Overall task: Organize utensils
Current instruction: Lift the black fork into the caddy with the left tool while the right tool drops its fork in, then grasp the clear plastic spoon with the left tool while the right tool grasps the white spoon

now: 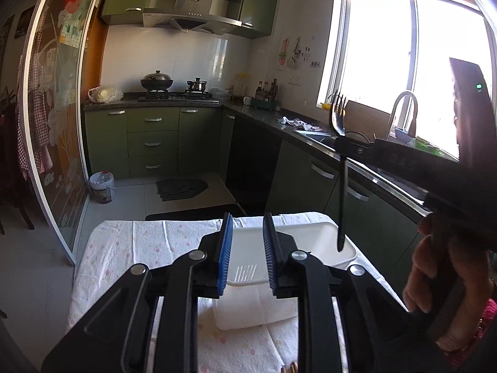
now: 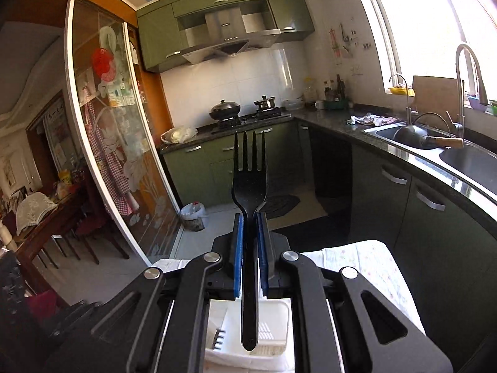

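A table under a floral cloth [image 1: 130, 248] carries a white slotted bin [image 1: 313, 233], the landmark here. The right gripper [image 2: 249, 217] hovers above the bin, its blue pads clamped together on the neck of a black plastic fork [image 2: 249, 186]. The fork stands nearly upright, tines up, handle tip hanging over the bin's right part; its long axis runs straight down toward the bin, so lowering looks like the likely move. The left gripper [image 1: 247, 227] faces the bin from the near side, jaws slightly apart on nothing. Another fork [image 2: 219, 340] already lies in the bin.
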{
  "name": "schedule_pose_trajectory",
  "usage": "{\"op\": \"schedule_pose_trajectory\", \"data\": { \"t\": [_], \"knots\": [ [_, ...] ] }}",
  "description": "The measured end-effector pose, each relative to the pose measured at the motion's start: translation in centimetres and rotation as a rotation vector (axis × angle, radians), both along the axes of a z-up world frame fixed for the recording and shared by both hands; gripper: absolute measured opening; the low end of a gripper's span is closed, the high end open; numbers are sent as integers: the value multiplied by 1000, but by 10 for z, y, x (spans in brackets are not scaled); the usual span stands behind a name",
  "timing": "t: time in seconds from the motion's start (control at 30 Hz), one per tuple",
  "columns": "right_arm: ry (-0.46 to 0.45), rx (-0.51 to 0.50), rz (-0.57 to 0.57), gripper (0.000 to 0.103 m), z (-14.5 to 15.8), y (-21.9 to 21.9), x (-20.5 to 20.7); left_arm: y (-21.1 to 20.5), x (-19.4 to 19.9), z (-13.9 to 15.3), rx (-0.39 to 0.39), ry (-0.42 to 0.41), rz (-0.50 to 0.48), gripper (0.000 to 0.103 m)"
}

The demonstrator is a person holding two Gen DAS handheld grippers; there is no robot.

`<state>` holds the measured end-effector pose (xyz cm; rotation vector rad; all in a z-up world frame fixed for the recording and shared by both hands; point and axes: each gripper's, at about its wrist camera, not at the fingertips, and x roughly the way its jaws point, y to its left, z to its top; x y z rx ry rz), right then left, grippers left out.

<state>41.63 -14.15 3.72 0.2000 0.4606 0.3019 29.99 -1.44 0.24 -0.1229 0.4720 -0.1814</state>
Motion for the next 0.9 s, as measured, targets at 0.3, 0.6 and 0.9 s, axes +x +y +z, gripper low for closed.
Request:
{"op": "schedule_pose_trajectory", "data": {
  "t": [0.3, 0.6, 0.9],
  "knots": [
    [66, -52, 12, 10, -54, 4, -1, 4, -27, -3, 1, 69, -31, 21],
    [61, -109, 67, 22, -61, -3, -49, -9, -52, -55, 36, 391, -65, 27],
    [135, -101, 96, 25, -71, -38, -114, -34, -94, -134, 69, 783, -120, 27]
  ]
}}
